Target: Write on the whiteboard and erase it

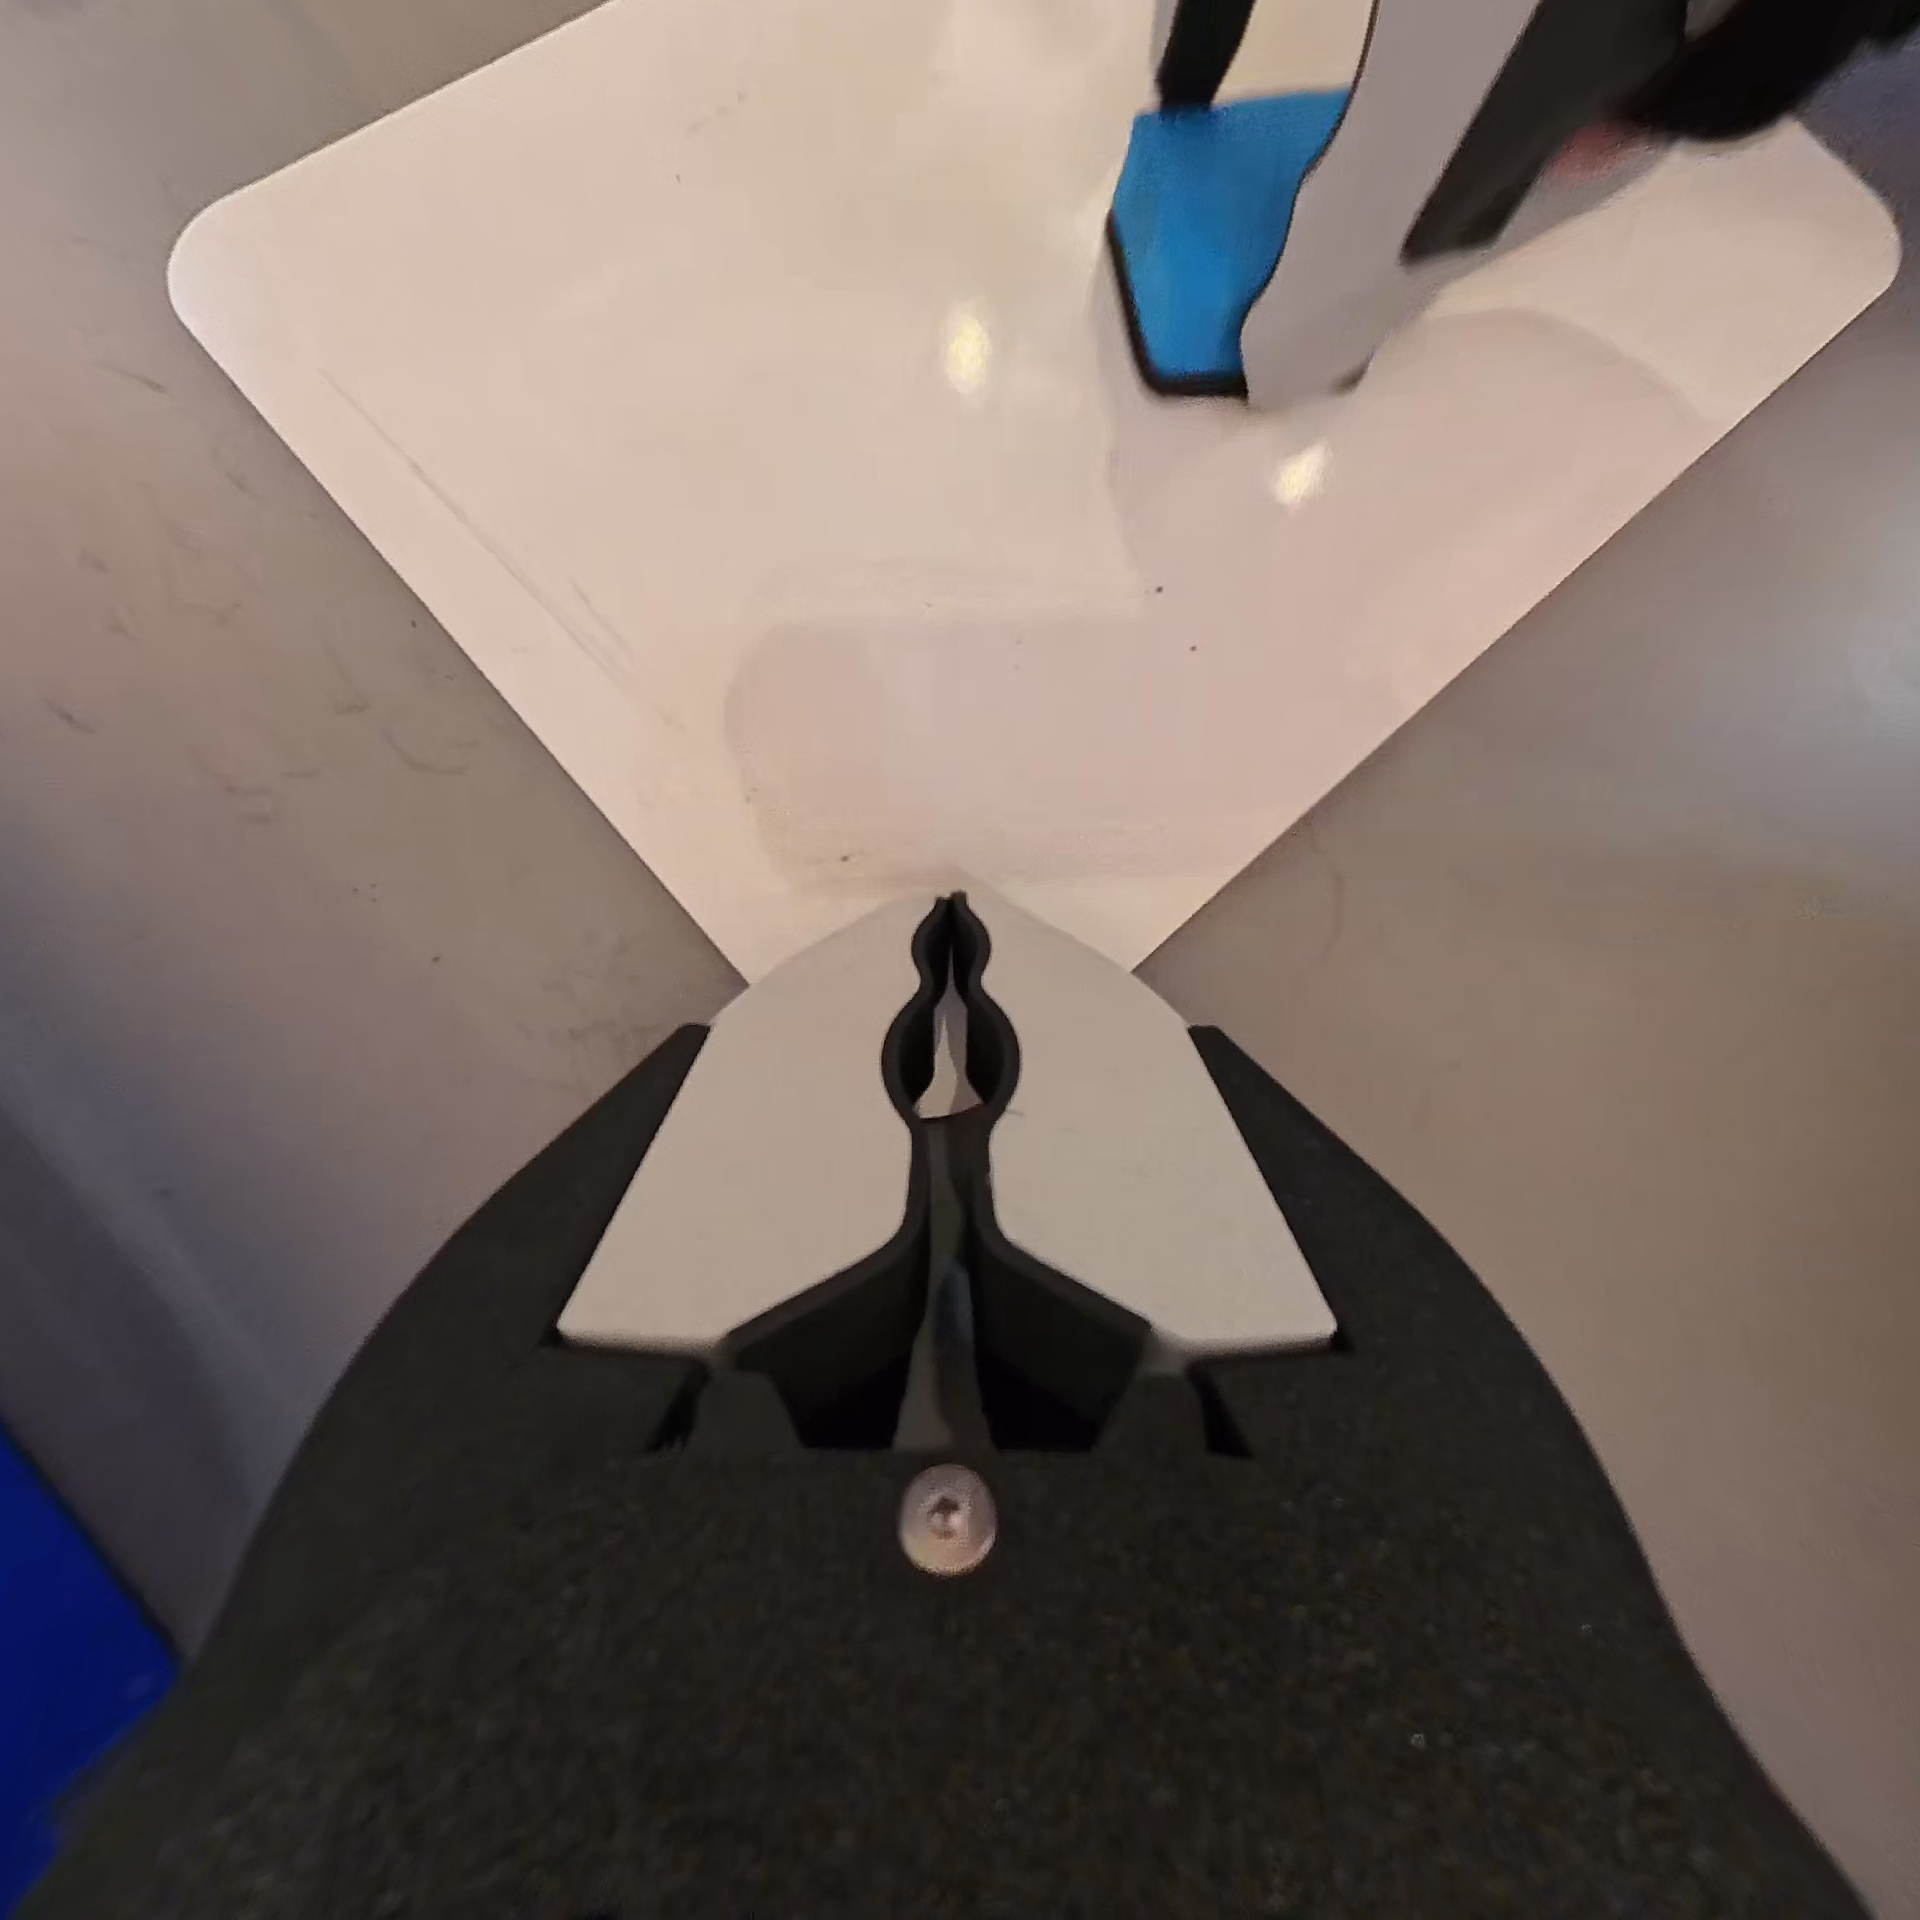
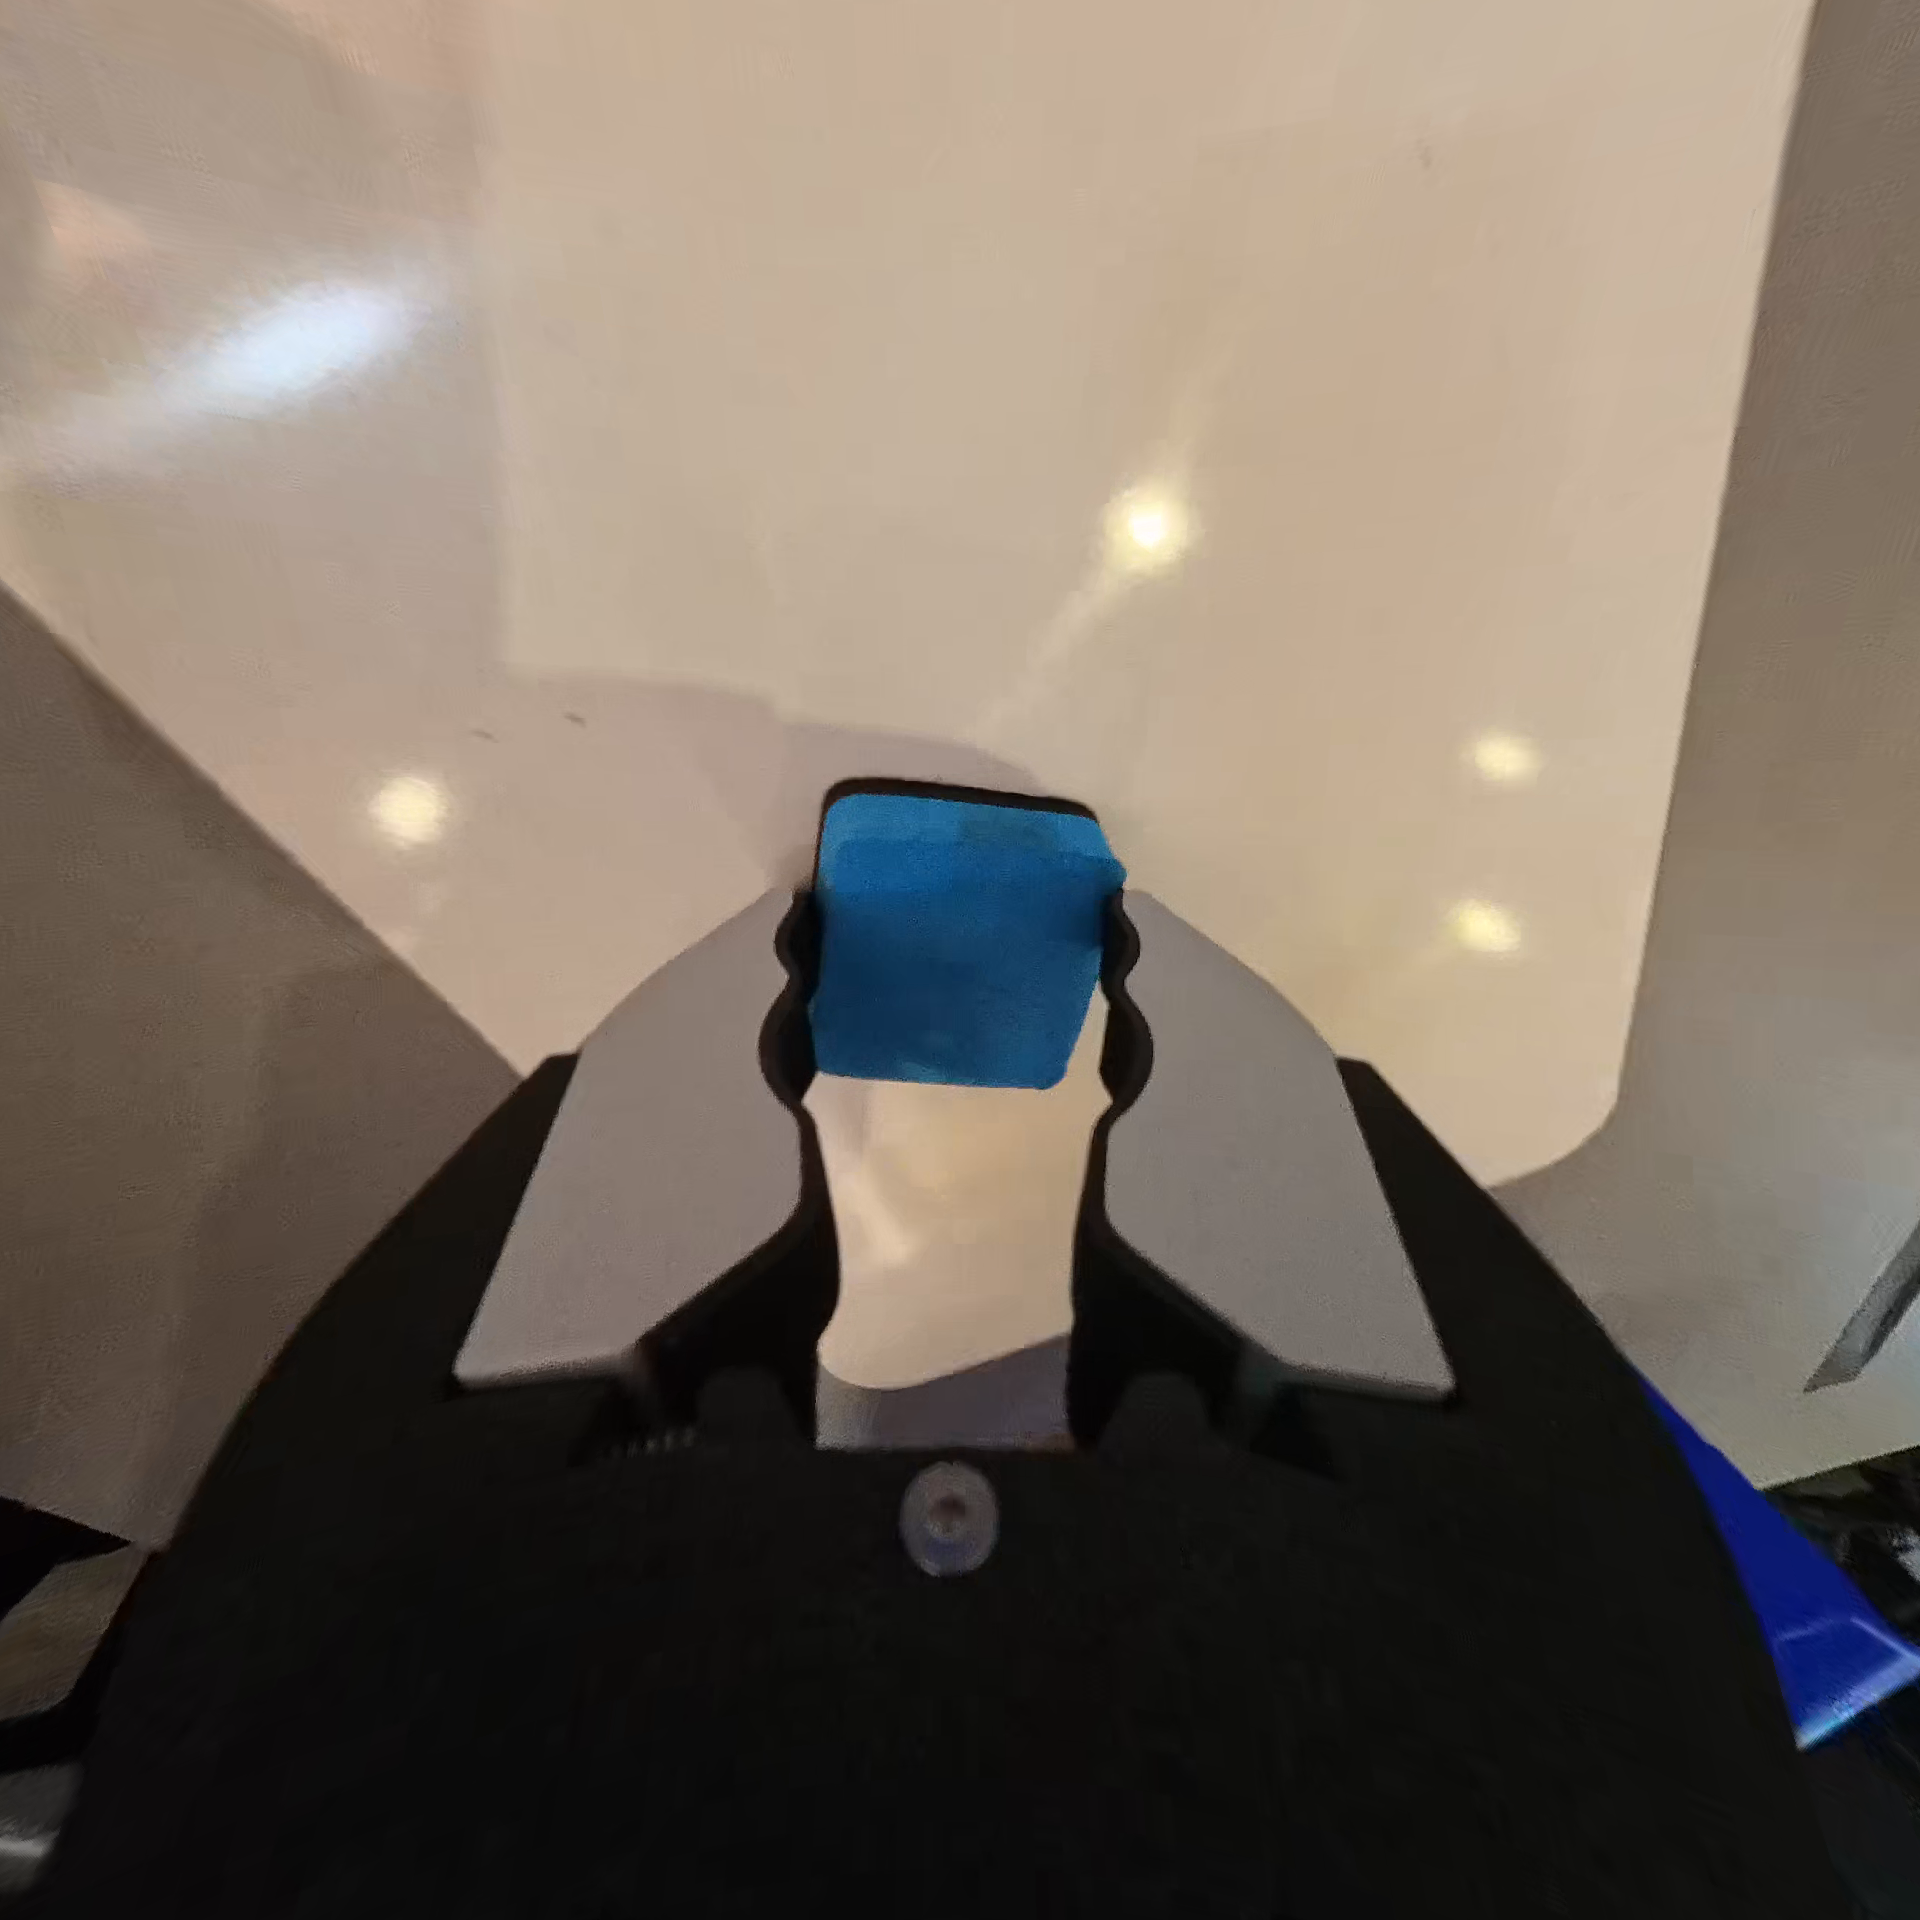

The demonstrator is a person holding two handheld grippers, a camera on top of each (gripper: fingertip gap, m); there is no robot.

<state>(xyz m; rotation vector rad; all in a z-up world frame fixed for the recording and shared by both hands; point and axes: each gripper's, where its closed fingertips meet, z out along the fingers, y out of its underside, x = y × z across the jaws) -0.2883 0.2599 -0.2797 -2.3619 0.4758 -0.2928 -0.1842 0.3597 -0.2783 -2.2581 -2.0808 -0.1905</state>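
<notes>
Gripping a blue eraser (image 2: 951, 961), the right tongs (image 2: 956, 940) press it on the whiteboard (image 2: 831, 416). At the whiteboard's near corner, the left tongs (image 1: 952, 906) are fully closed and empty, above the grey desk (image 1: 260, 831).

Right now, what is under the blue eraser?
The white whiteboard lies under the blue eraser, which the right tool grips. The patch directly beneath is covered, so any marks there cannot be seen.

A smooth grey tabletop (image 1: 260, 727) with faint scuff marks fills the background. A glossy blue object (image 1: 62, 1662) sits at its near left edge. Round ceiling lights glare off shiny surfaces above it.
</notes>
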